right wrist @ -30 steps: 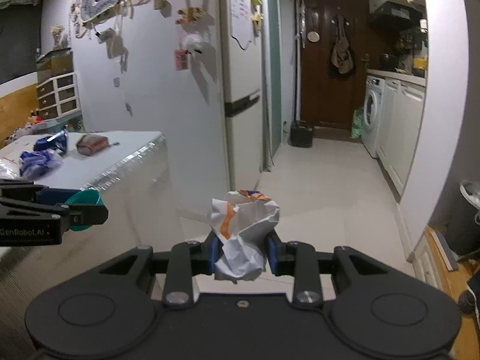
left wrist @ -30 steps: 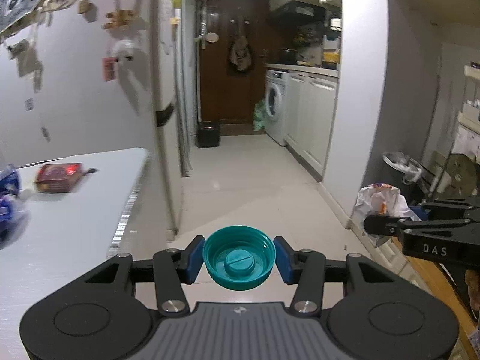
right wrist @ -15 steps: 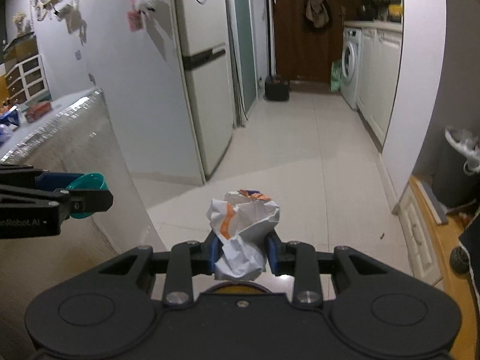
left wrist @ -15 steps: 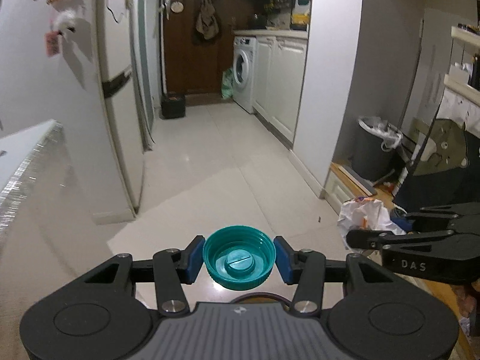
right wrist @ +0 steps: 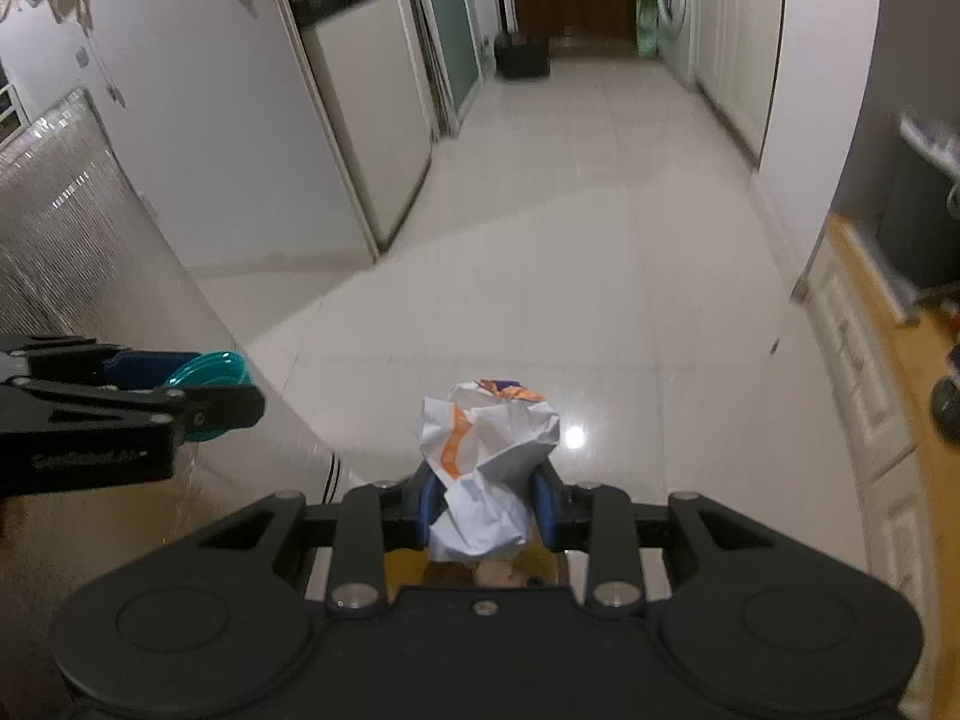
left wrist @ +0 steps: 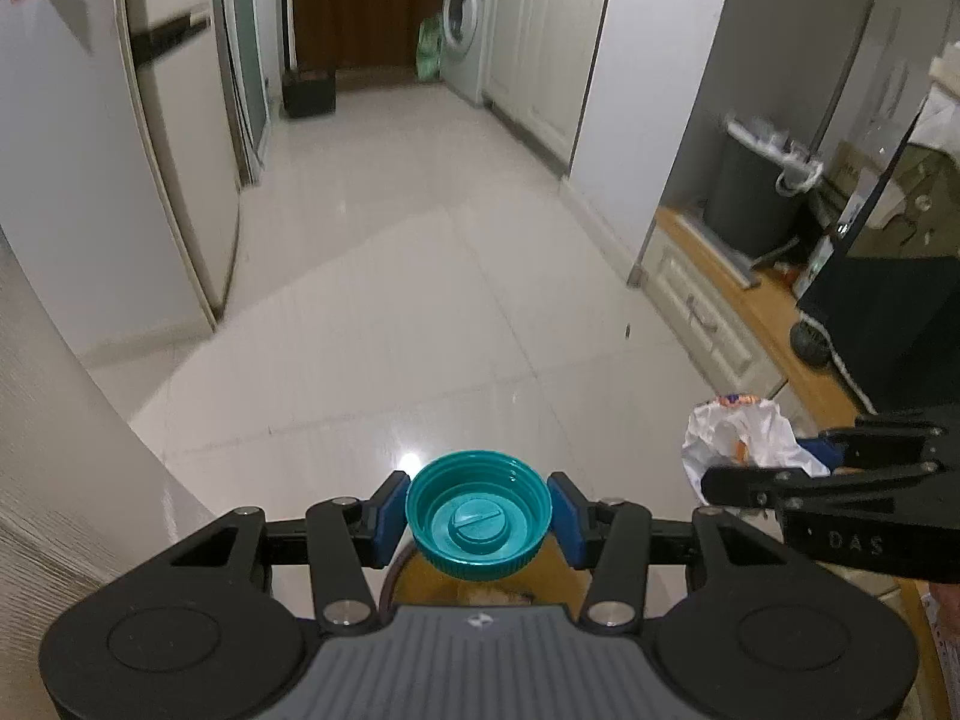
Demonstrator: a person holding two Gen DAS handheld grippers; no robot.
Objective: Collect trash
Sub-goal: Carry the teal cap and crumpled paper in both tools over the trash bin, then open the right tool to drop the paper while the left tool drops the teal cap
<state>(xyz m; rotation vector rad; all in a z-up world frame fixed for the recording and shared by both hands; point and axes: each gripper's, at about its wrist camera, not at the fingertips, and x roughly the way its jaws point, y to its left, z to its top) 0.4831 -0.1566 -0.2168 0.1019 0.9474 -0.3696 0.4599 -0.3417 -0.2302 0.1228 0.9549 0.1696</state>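
While left tool (left wrist: pixel 478 508) grips teal cap (left wrist: pixel 478 521) and right tool (right wrist: pixel 485 507) grips crumpled wrapper (right wrist: pixel 489 453), floor (left wrist: pixel 390 312) lies open at 12 o'clock; only the left view shows the bin (left wrist: pixel 757 186) at 2 o'clock.

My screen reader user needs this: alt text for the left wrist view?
The left gripper holds a teal bottle cap, open side up, above a glossy white tiled floor. At right, the right gripper holds crumpled paper.

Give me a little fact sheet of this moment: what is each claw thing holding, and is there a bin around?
left gripper: shut on teal bottle cap, open side up
right gripper: shut on crumpled paper wrapper, white with orange print
bin: grey trash bin with white liner, by the right wall
floor: glossy white tile floor
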